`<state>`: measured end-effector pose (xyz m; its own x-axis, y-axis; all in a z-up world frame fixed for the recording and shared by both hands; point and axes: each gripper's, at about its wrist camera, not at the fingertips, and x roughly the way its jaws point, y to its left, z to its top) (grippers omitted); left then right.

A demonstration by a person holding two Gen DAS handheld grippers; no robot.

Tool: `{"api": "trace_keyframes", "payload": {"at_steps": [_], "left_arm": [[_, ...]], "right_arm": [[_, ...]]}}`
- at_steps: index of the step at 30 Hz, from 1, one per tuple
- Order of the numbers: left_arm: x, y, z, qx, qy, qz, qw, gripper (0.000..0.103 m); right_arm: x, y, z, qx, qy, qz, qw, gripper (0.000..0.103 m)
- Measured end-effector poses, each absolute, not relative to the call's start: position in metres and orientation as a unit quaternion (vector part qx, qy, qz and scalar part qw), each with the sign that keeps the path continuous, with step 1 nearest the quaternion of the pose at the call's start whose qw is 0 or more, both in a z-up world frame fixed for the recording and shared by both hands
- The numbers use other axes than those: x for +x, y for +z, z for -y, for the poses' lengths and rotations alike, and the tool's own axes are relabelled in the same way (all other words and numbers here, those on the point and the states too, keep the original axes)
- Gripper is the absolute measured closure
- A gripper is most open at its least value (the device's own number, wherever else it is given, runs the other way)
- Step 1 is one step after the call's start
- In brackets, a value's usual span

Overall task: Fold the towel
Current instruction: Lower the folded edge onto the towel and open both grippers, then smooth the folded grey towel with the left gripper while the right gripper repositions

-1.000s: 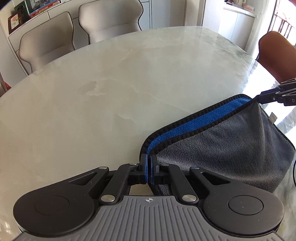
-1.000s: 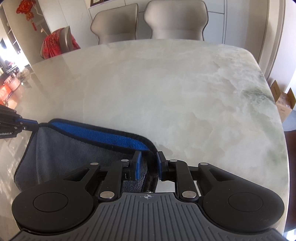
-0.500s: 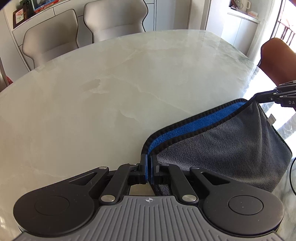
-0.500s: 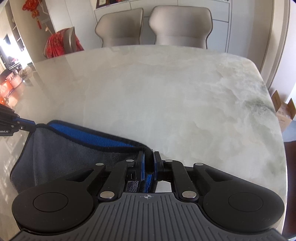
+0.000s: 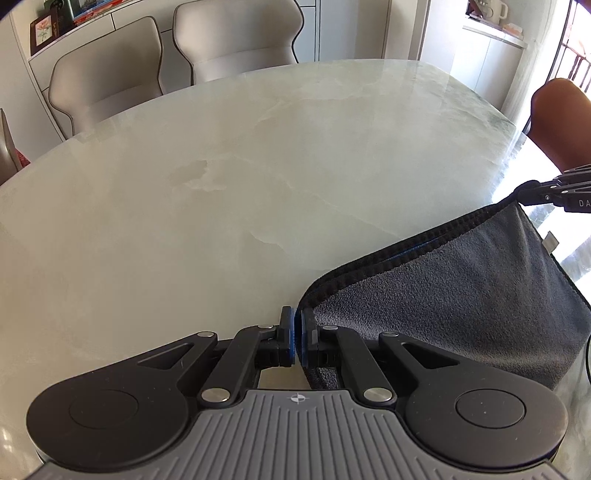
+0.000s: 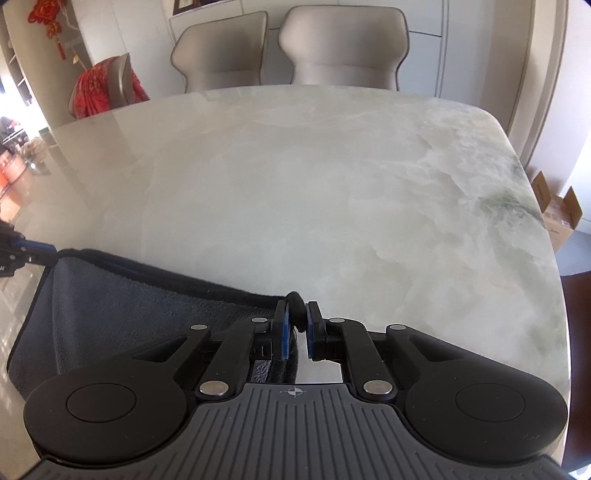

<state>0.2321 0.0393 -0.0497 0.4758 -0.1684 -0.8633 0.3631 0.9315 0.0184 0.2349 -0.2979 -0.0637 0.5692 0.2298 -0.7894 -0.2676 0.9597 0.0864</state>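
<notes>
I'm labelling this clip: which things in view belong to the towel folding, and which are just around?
Job: grey towel, left tongs, right tongs, marble table.
Around: beige chairs, brown chair, red cloth, cardboard box, framed picture.

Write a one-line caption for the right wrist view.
Right gripper holding the folded grey towel by its corner on a marble table.

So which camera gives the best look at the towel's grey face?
The left wrist view: the towel spreads wide on the table's right side, its black hem running to the right tool. The right wrist view shows a narrower, shaded part, partly hidden behind that tool's linkage.
</notes>
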Motion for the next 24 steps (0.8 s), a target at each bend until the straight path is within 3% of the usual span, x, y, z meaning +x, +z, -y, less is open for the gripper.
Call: {"api": "trace_keyframes", "payload": {"at_steps": [5,9,15,19,24], "left_arm": [[0.232,-0.051,-0.040,0.106,-0.157,-0.486,0.853,0.100],[0.231,-0.053,-0.042,0.115,-0.152,-0.493,0.849,0.089],[0.217,-0.041,-0.039,0.153,-0.129,-0.466,0.862,0.064],[0.201,-0.037,-0.030,0.180,-0.131,-0.453,0.863,0.063],[0.186,-0.033,-0.013,0.138,-0.184,-0.450,0.863,0.064]], "right_arm": [[0.236,-0.060,0.302,-0.019,0.130,-0.438,0.889,0.093],[0.233,-0.060,0.304,-0.021,0.118,-0.437,0.892,0.093],[0.222,-0.054,0.307,-0.018,0.089,-0.431,0.898,0.087],[0.210,-0.043,0.303,-0.015,0.090,-0.414,0.906,0.067],[0.195,-0.033,0.294,0.048,0.138,-0.409,0.901,0.066]]}}
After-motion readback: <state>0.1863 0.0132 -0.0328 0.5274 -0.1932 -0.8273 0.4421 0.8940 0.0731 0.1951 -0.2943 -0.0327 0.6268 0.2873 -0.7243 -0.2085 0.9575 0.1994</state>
